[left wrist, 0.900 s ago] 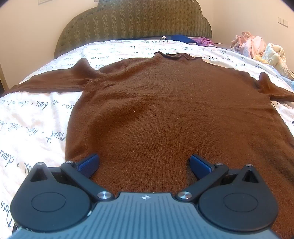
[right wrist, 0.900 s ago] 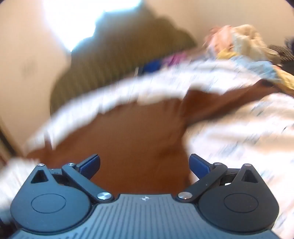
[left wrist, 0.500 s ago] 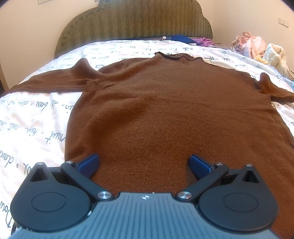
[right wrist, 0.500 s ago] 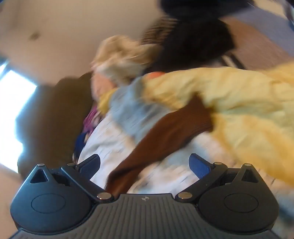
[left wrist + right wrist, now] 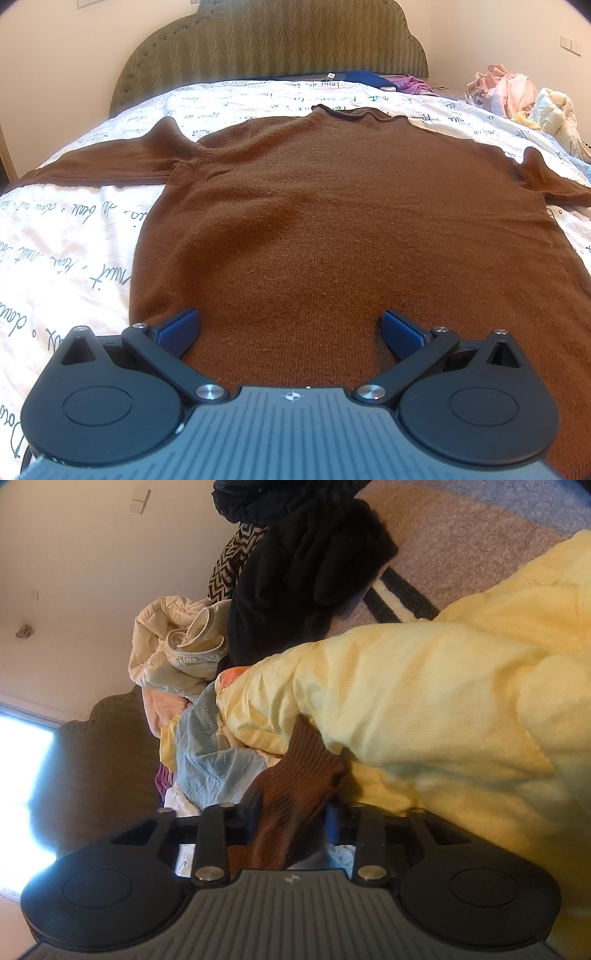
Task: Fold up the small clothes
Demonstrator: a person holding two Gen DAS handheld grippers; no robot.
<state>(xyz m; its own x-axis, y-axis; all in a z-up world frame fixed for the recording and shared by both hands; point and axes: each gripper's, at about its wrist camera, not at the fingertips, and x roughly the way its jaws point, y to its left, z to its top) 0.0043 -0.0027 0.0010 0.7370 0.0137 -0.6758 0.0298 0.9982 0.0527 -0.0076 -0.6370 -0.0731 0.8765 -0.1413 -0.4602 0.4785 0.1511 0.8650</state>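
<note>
Gripping brown sweater's cuff (image 5: 295,794) — my right claw (image 5: 291,814), clenched; left claw (image 5: 290,330) spread wide over sweater (image 5: 332,221) — holding nothing.

Brown sweater (image 5: 332,206) on a white bedspread (image 5: 62,236) with dark script; olive zigzag headboard (image 5: 273,40); pale yellow garment (image 5: 443,686).

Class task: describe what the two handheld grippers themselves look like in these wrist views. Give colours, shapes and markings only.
Both look alike. The left gripper has a grey ribbed body with a small compass-like mark at its front edge, two rounded black housings with triangular cut-outs, black link arms on silver pivot bolts, and blue textured fingers. The right gripper shows the same grey ribbed body, black housings and silver bolts. No cables or sleeves are visible.
</note>
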